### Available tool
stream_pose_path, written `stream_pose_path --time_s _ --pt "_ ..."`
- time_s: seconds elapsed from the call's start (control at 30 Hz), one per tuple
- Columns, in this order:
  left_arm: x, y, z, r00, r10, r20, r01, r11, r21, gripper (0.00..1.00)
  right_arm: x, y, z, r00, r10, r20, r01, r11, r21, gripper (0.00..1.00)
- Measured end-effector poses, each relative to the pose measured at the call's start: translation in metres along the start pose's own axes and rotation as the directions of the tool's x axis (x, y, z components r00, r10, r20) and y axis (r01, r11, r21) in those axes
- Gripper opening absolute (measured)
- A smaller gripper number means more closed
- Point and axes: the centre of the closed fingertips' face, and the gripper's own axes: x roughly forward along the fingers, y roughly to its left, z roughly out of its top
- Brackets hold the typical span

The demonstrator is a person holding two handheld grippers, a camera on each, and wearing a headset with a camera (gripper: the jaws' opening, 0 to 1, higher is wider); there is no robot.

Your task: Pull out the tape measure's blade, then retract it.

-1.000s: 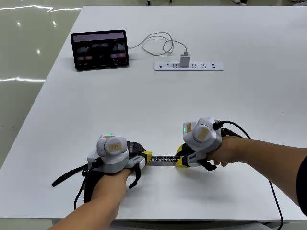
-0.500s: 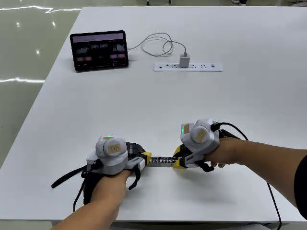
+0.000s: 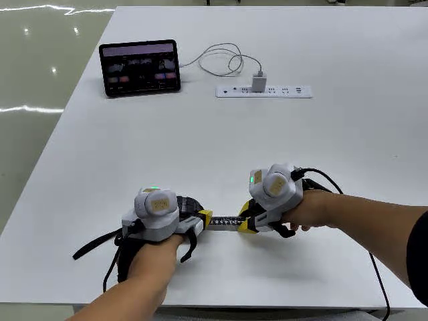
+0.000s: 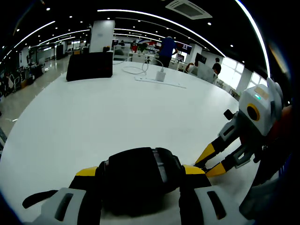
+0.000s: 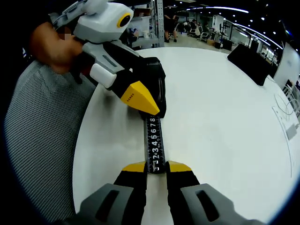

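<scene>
A white desk [image 3: 221, 140] stands in a wide, bright room with a glossy floor [image 3: 40, 80] at the upper left of the head view.

Nearest, low in that view, the left gripper [image 4: 140, 171] has its jaws clenched on the black case [image 5: 158, 82] of the tape measure, which rests on the desk at lower centre-left. The blade [image 5: 153, 138] runs flat along the desk from the case towards the right. Only a short length is out, and its first few numbers can be read in the right gripper view. The right gripper [image 5: 156, 167], at lower centre-right of the head view, has its jaws pinched on the blade's tip, near the case.

With so little blade showing, this looks like either the start of the pull or the tail of the return; the pictures alone do not settle which. A pull would call for the right gripper to draw straight away along the blade's line while the left pins the case. A return would call for easing the tip back without letting it snap.

Farther off, in the upper part of the head view, lie a power strip [image 3: 264, 91] with a charger [image 3: 258, 83] and, to its left, a propped tablet [image 3: 139, 67].
</scene>
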Motion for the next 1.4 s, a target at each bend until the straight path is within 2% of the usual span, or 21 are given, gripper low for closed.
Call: stream_pose_path --time_s 0.77,1.17,1.3,1.4 --pt "0.001 0.0 0.0 1.0 0.004 0.009 -0.004 1.0 0.031 0.63 0.008 0.001 0.012 0.9999 0.003 0.014 -0.003 1.0 -0.006 0.12" --pt "0.0 0.0 0.0 0.9999 -0.004 0.015 0.004 1.0 0.003 0.63 0.013 0.001 0.016 0.9997 0.004 0.025 -0.003 1.0 -0.006 0.11" --pt "-0.002 0.001 0.0 0.9998 -0.012 0.014 0.012 0.999 -0.03 0.62 0.015 -0.001 0.019 0.9996 -0.001 0.029 0.001 1.0 0.014 0.11" --pt "-0.001 0.001 0.0 0.9998 -0.013 0.014 0.013 1.0 -0.023 0.62 0.015 0.0 0.02 0.9995 0.002 0.031 -0.002 1.0 0.007 0.11"
